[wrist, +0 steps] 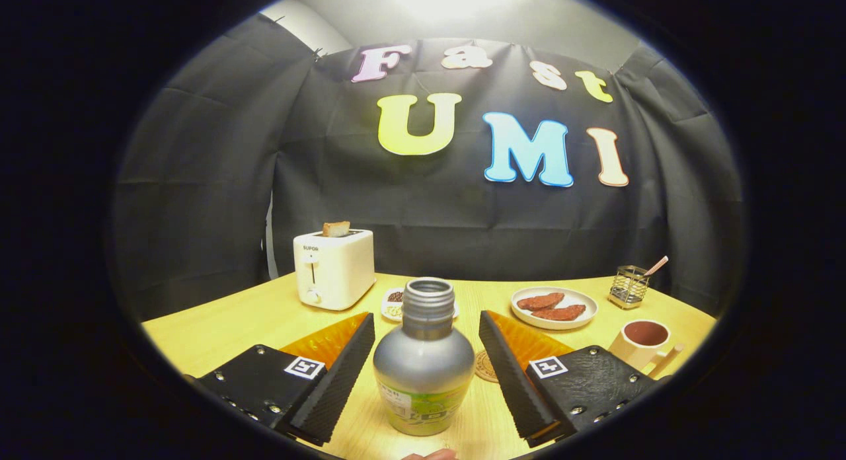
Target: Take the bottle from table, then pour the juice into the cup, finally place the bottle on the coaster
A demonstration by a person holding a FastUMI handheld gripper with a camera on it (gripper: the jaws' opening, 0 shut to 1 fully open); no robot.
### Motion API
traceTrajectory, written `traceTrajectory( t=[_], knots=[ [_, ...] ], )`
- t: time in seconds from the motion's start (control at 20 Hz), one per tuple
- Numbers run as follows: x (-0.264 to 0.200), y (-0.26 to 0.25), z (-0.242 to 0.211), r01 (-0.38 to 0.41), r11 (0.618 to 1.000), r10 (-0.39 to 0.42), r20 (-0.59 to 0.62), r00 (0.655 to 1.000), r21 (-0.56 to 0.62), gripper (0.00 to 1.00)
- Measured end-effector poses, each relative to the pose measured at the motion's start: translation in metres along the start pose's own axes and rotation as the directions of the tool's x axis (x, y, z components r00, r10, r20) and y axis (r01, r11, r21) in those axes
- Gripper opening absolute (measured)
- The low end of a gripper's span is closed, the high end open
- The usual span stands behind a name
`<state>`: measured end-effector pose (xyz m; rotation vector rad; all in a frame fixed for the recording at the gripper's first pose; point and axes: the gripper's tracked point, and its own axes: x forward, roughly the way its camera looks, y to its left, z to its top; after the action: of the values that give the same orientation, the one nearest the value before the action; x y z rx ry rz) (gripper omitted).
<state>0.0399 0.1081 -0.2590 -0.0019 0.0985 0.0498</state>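
Hand-held gripper [423, 367]: two wedge-shaped fingers [334, 381] with black ribbed pads on their inner faces and translucent orange backing behind. Each finger is mounted on a black plate fastened by silver screws and marked with a square black-and-white tag [304, 367].

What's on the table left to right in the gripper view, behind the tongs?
Toaster → small dish → plate of sausages → wire holder. The open tongs flank the uncapped bottle without touching it.
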Motion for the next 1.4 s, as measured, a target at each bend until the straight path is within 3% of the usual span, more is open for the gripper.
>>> traceTrajectory(
  t=[0.35, 0.5, 0.6, 0.65, 0.95, 1.05, 1.25, 1.3, 1.4],
  knots=[
    [0.005, -0.004, -0.026, 0.009, 1.0, -0.009, -0.021, 1.0, -0.022, 0.97],
    [0.012, 0.006, -0.029, -0.037, 0.999, 0.037, -0.016, 0.999, 0.002, 0.97],
    [0.01, 0.005, -0.028, -0.048, 0.999, 0.048, -0.015, 0.999, 0.0, 0.82],
    [0.007, 0.003, -0.027, -0.044, 0.999, 0.044, -0.013, 0.999, 0.006, 0.81],
    [-0.008, -0.026, 0.029, -0.036, 0.988, 0.025, 0.075, 0.997, 0.147, 0.79],
    [-0.007, -0.041, 0.045, -0.068, 0.955, 0.043, 0.092, 0.995, 0.288, 0.79],
    [-0.005, -0.074, 0.063, -0.117, 0.78, 0.051, 0.123, 0.991, 0.615, 0.78],
    [-0.005, -0.083, 0.063, -0.11, 0.753, 0.041, 0.121, 0.992, 0.649, 0.79],
    [-0.004, -0.096, 0.062, -0.077, 0.735, 0.011, 0.102, 0.995, 0.673, 0.77]
  ],
)
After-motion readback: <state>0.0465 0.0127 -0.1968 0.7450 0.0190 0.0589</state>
